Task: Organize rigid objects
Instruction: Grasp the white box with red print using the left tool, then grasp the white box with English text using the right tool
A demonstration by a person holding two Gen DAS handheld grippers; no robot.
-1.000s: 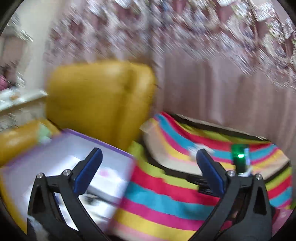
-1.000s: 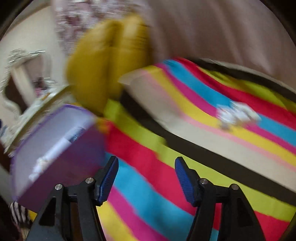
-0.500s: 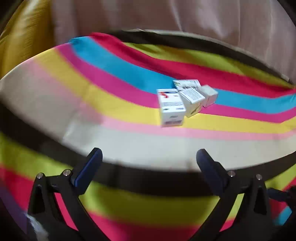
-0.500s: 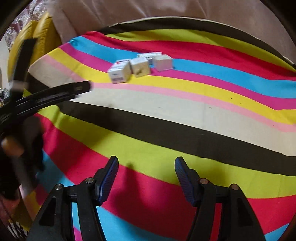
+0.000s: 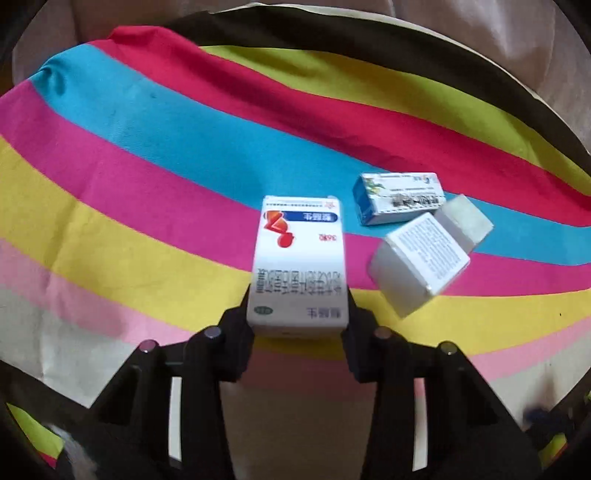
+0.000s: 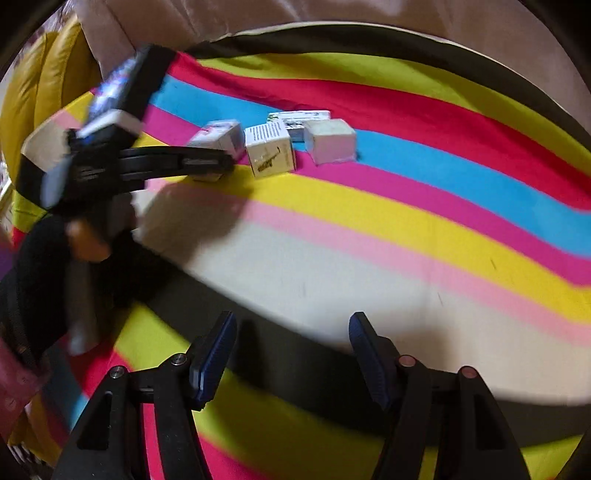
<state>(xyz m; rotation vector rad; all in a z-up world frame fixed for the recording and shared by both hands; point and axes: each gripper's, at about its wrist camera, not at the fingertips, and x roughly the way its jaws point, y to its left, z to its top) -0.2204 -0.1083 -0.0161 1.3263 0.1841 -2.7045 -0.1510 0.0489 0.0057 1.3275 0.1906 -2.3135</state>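
Observation:
Several small cartons lie together on a striped cloth. In the left wrist view my left gripper has its jaws closing on a white carton with a red mark, and the pads touch both of its sides. To its right lie a blue-and-white carton, a white printed carton and a pale cube. The right wrist view shows the left gripper at the held carton, beside the printed carton and the cube. My right gripper hangs open over the cloth, well short of the cartons, with nothing between its fingers.
A yellow cushioned seat stands at the far left. A beige curtain hangs behind the cloth. A black-sleeved hand carries the left gripper at the left of the right wrist view.
The left gripper swung from the purple box and yellow seat down to the cartons, and its jaws narrowed around the white carton. The right gripper came lower and nearer the cartons, still open.

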